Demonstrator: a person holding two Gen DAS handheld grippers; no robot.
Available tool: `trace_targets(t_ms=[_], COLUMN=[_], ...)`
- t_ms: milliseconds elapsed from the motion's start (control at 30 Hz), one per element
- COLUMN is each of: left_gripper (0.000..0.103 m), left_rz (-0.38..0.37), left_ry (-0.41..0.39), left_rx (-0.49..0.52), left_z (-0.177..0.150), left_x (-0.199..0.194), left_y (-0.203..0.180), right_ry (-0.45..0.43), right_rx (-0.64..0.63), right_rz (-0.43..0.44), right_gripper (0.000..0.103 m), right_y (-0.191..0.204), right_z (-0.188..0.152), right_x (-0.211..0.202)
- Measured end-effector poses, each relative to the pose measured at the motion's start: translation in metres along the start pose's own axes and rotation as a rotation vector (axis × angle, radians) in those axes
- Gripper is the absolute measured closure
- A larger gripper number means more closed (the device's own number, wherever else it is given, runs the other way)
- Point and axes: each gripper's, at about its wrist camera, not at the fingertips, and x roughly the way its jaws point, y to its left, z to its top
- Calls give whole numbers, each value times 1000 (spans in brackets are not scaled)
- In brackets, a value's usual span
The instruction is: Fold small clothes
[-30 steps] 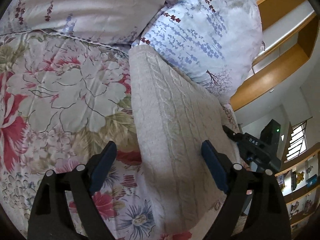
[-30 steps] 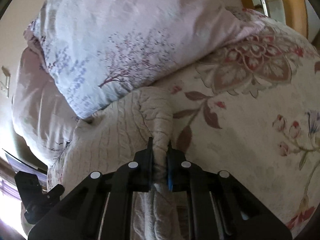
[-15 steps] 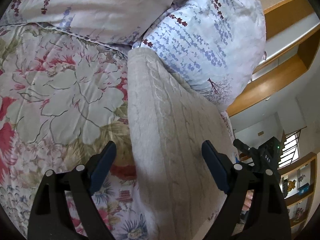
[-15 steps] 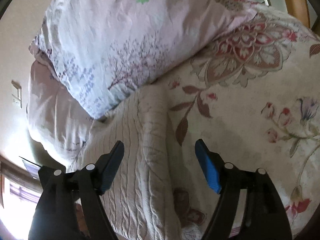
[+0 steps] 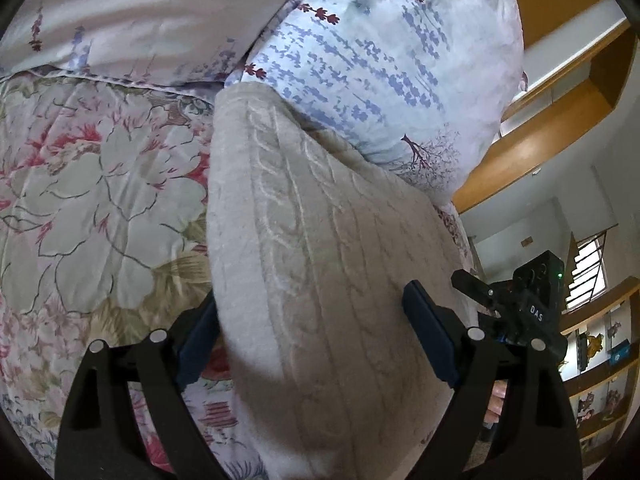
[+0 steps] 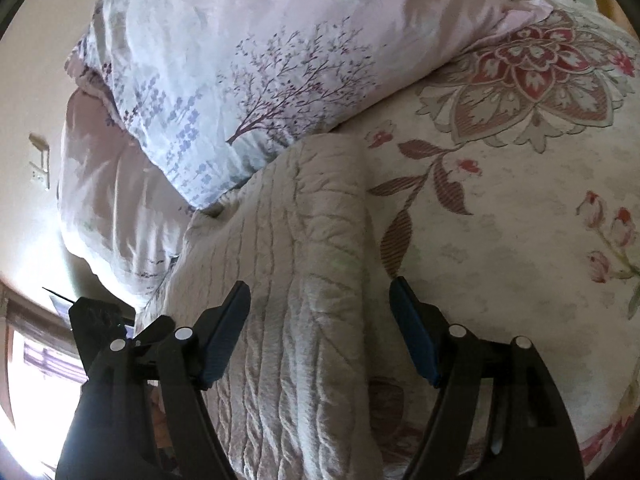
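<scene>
On the floral bedspread (image 5: 100, 200), a cream cable-knit garment (image 5: 320, 260) lies folded into a long strip, its far end touching the blue-and-pink pillow (image 5: 380, 60). L gripper (image 5: 312, 336) sits over its near part w/ jaws spread wide, pads not pressing the knit. R gripper (image 6: 320, 336) has just been opening; jaws now apart, garment's raised fold between them, ungripped

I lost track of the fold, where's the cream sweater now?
The cream cable-knit sweater lies folded on the floral quilt, its far end against the lavender-print pillow.
</scene>
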Motion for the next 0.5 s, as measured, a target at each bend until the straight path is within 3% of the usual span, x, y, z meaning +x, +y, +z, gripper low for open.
trace_targets(t_ms=[233, 400, 500], left_gripper=[19, 24, 25], left_rz=[13, 96, 140], left_ry=[33, 38, 32], left_rx=[37, 101, 139], left_z=[4, 2, 0], left_x=[2, 5, 5], left_y=[-2, -14, -21], right_ry=[40, 49, 62], right_rx=[-18, -20, -10], right_rz=[47, 67, 86], right_gripper=[33, 39, 47], right_y=[7, 6, 2], right_z=[0, -1, -2], right_x=[12, 12, 13])
